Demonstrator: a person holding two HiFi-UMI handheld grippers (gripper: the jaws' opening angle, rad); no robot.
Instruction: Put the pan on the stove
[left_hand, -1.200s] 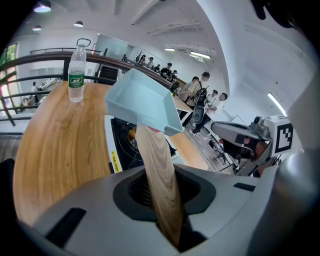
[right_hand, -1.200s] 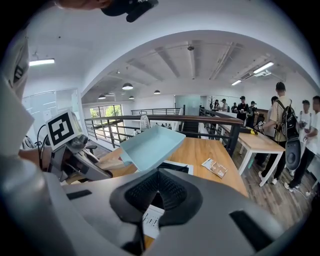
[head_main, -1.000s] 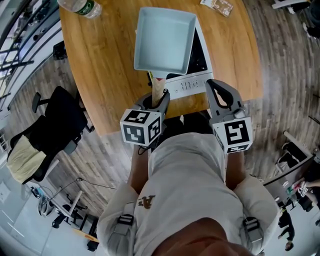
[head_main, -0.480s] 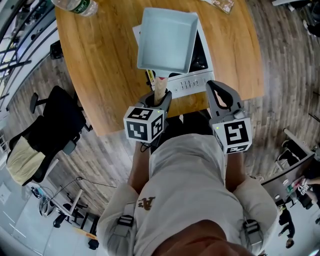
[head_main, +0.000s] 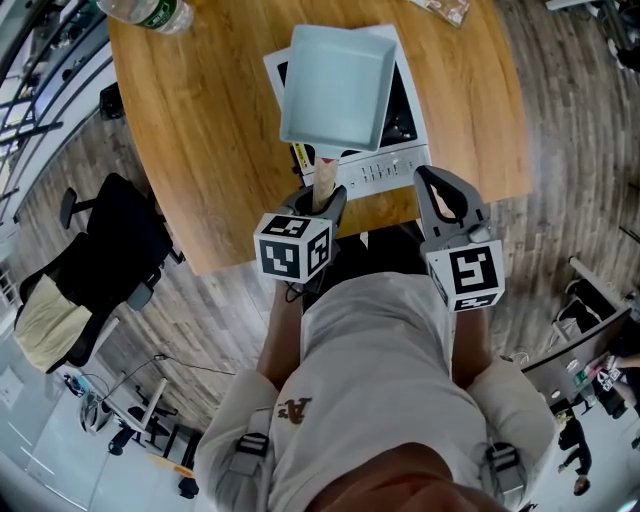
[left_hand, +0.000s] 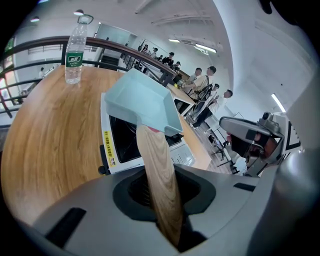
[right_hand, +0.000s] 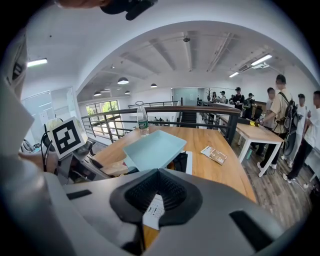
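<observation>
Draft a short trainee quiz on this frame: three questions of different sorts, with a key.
1. Multiple choice: which claw grips the wooden handle of the pan? A left; B right; C both.
2. Fill in: the stove sits on a ___ table.
3. True or false: the water bottle stands on the table, clear of the stove.
Key: 1 A, the left claw; 2 wooden; 3 true.
</observation>
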